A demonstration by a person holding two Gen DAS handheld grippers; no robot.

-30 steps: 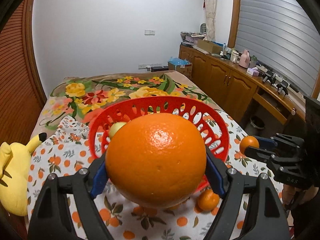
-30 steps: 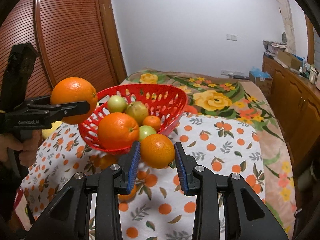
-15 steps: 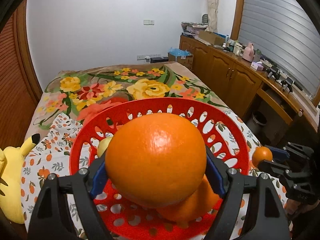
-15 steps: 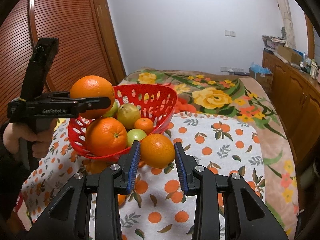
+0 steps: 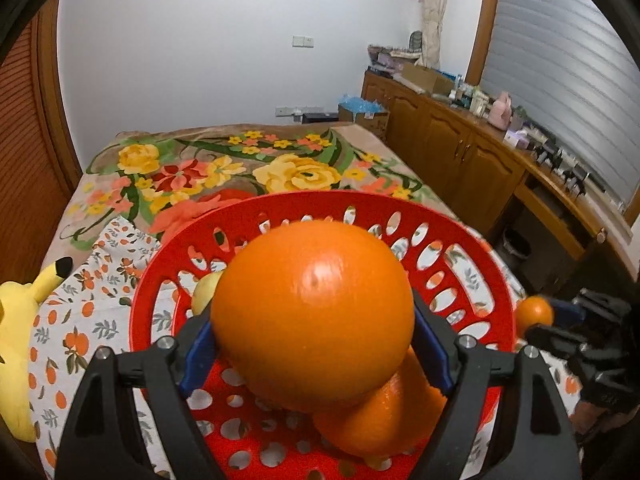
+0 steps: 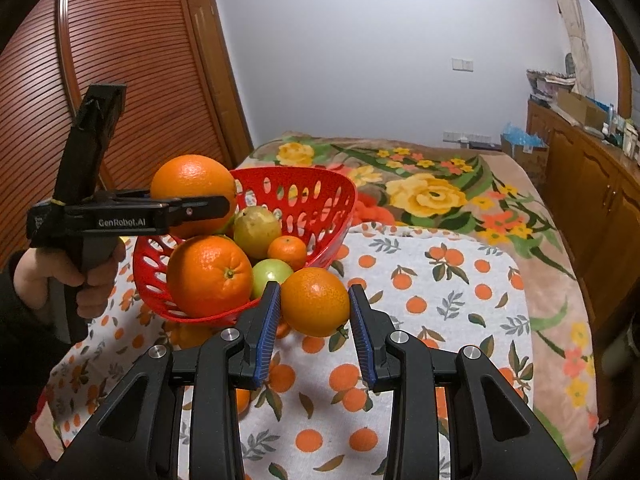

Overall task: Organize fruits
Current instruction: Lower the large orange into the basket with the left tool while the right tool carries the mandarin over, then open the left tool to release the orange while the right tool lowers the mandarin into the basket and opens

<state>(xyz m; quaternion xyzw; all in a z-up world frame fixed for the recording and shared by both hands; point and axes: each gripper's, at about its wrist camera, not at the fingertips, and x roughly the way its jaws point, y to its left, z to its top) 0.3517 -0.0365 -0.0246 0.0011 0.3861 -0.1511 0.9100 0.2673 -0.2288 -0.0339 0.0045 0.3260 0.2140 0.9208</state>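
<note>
The left gripper (image 5: 312, 344) is clamped on a large orange (image 5: 313, 314), its blue pads pressing the fruit on both sides, and holds it above the red plastic basket (image 5: 472, 248); from the right wrist view the same gripper (image 6: 224, 206) reaches in from the left with the large orange (image 6: 192, 184) raised over the basket's near left rim, and a bare hand (image 6: 68, 276) grips its black handle. Under the held fruit a second orange (image 6: 209, 276) sits at the near side of the basket (image 6: 320, 196), with a yellowish pear-like fruit (image 6: 256, 232), a small mandarin (image 6: 287, 253) and a green fruit (image 6: 272, 274) piled behind and beside it. The right gripper (image 6: 314, 316) grasps a smaller orange (image 6: 314, 302) between its blue ribbed pads, just to the right of the basket's near edge and off the cloth; in the left wrist view that fruit (image 5: 534, 312) shows small at the right, beyond the basket rim. The basket rests on a white cloth printed with oranges (image 6: 440, 280), which lies over a floral blanket (image 6: 432, 196) on the bed. A yellow plush toy (image 5: 20, 328) lies at the left edge of the cloth, and a wooden cabinet (image 5: 460, 160) runs along the right wall
</note>
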